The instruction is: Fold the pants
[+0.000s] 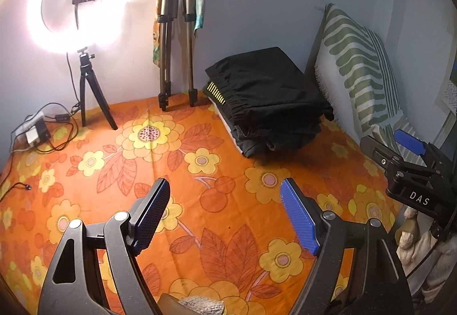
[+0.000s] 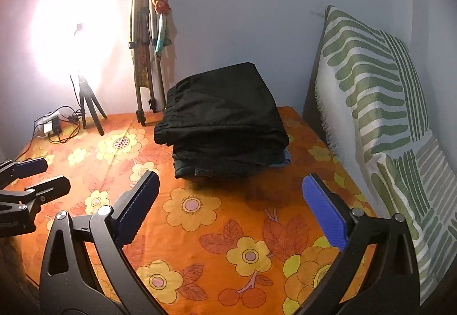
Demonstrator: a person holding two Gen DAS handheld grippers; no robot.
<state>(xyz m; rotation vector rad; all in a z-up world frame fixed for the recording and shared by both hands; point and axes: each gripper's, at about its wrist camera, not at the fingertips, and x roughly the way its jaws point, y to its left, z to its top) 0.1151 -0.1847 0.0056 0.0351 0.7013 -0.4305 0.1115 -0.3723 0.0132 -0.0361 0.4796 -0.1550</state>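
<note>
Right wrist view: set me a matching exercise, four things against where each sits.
Things:
1. folded black pants
2. ring light
3. green-striped pillow
4. large tripod

Places:
A. leaning on the wall at the right edge
B. lit, at the far left on a small stand
C. topping a stack on the flowered cloth
D. folded up against the back wall

Pairs: 1-C, 2-B, 3-A, 4-D

A ring light [image 1: 77,3] glares white at left; fisheye edges curve, darken.
</note>
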